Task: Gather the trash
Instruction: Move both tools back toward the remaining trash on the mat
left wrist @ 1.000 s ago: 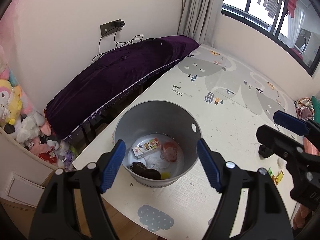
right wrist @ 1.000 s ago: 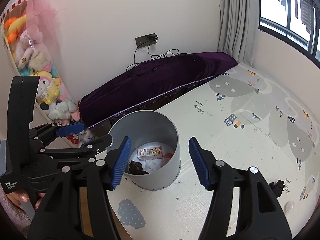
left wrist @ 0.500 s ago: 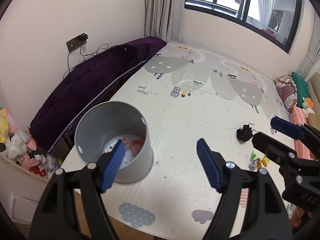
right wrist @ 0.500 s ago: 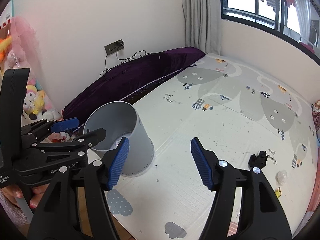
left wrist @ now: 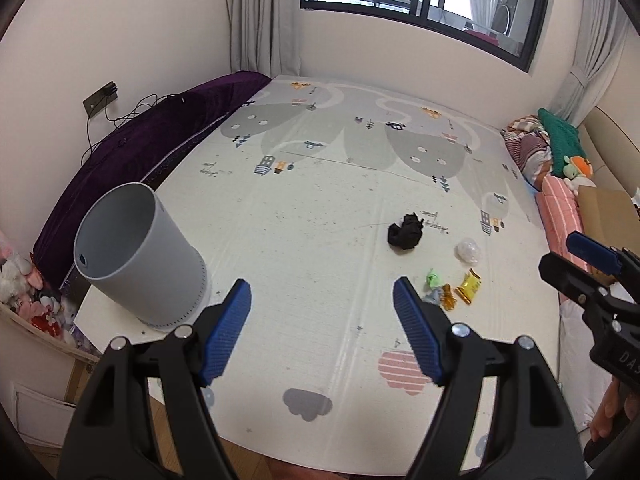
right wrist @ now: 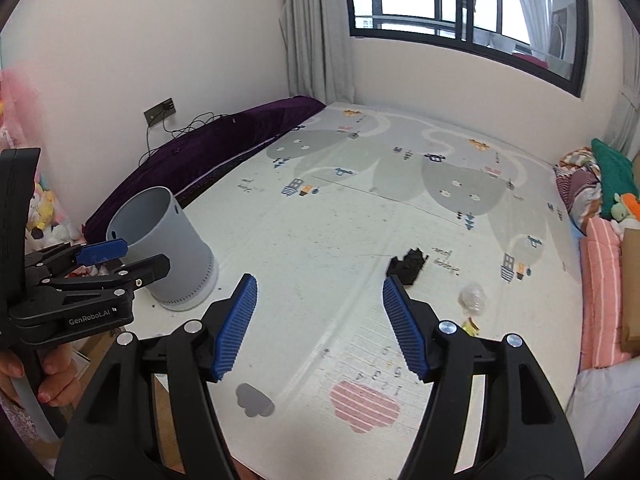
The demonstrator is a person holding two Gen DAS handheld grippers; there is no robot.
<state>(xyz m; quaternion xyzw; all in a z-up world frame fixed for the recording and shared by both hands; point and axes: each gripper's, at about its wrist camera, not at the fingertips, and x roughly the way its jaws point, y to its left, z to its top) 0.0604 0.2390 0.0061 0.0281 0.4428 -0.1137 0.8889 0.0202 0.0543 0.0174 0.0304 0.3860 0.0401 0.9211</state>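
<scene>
A printed play mat (left wrist: 320, 216) is covering the floor, and the grey cylindrical bin (left wrist: 136, 256) is standing upright at its near left corner, beside the purple bolster (left wrist: 152, 148). The trash is lying well apart from the bin on the near right of the mat: a crumpled black scrap (left wrist: 405, 232), a clear plastic ball (left wrist: 469, 250), a yellow wrapper (left wrist: 469, 285) and a green and orange cluster of wrappers (left wrist: 439, 291), all close together. The left gripper (left wrist: 322, 314) is hanging wide and empty over bare mat; the right gripper (right wrist: 320, 312) is also gaping with nothing between its pads. The step in hand looks like a reach toward the litter; next, one gripper needs lowering over a single piece, probably the black scrap.
</scene>
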